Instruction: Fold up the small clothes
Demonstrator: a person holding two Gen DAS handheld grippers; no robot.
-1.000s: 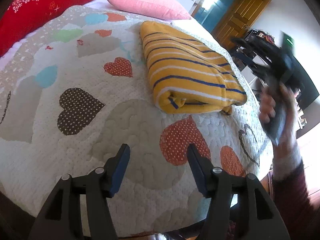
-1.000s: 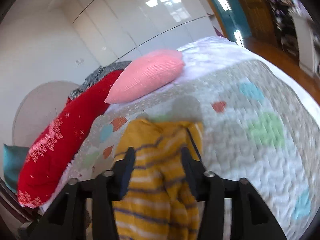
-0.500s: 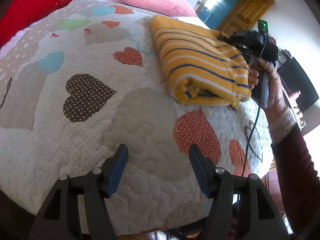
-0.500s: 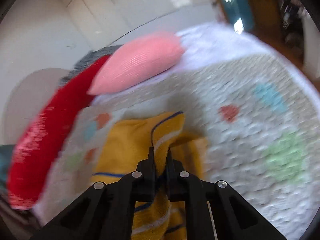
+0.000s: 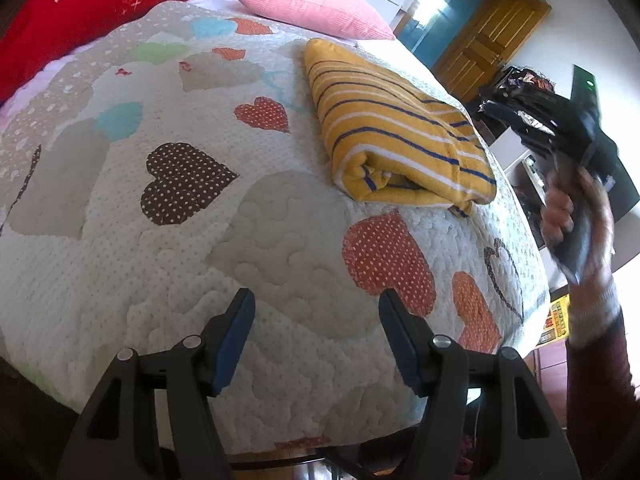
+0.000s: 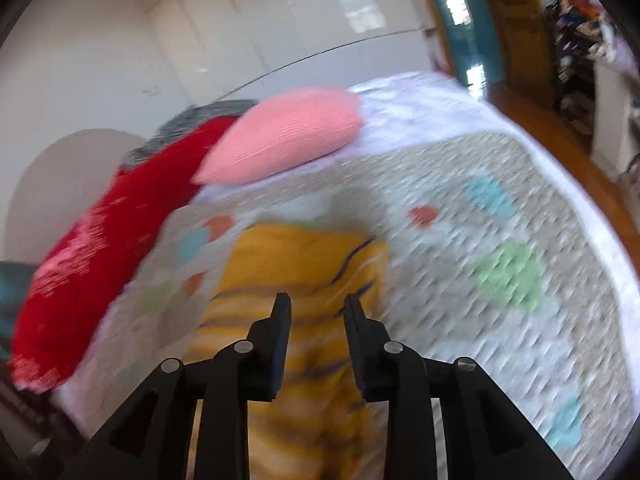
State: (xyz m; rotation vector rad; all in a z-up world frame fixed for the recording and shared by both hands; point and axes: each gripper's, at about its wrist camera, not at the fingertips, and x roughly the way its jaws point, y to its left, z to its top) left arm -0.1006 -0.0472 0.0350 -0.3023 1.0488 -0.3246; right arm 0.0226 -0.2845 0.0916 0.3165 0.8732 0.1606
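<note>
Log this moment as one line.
left gripper: open, over quilt | right gripper: jaws opening, empty | sweater: folded

— What colours lie ahead of my left claw [image 5: 316, 308]?

— My pads are blue on black fingers. Beyond them, a white quilt [image 5: 120, 264] with hearts: brown dotted white, orange-red dotted white, plus grey, teal and green patches.

— And further off?

— A mustard-yellow garment [image 5: 396, 132] striped white and navy; past it a pink pillow [image 5: 308, 4] and a red one [image 5: 92, 4] with pale flecks.
</note>
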